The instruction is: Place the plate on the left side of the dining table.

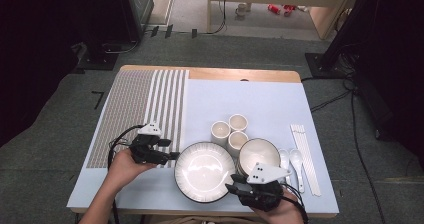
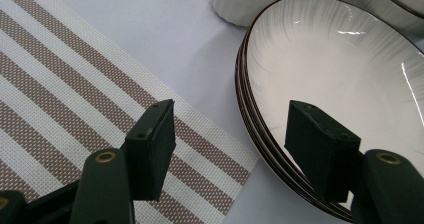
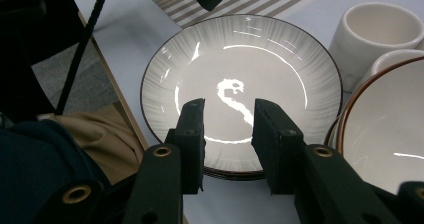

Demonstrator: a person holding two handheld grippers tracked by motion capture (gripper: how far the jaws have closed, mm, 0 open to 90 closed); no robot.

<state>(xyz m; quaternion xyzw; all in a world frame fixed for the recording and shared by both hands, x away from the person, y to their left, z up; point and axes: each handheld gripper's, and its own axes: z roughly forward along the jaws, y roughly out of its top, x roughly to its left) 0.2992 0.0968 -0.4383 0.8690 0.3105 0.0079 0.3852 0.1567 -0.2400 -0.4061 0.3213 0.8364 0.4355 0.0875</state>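
A stack of white ribbed plates (image 1: 205,171) with dark rims sits at the table's front centre. My left gripper (image 1: 172,155) is at the stack's left edge. In the left gripper view it (image 2: 230,129) is open and straddles the rim: one jaw hangs over the striped placemat (image 2: 60,84), the other over the top plate (image 2: 325,59). My right gripper (image 1: 230,186) is at the stack's near right edge. In the right gripper view it (image 3: 229,114) is open a little, hovering over the near rim of the plates (image 3: 240,59), with nothing pressed between the pads.
A white bowl (image 1: 258,154) stands right of the plates, touching or nearly so. Three white cups (image 1: 220,130) cluster just behind. White spoons (image 1: 295,159) and chopsticks (image 1: 305,154) lie at the right. The striped placemat (image 1: 140,109) covers the table's left part.
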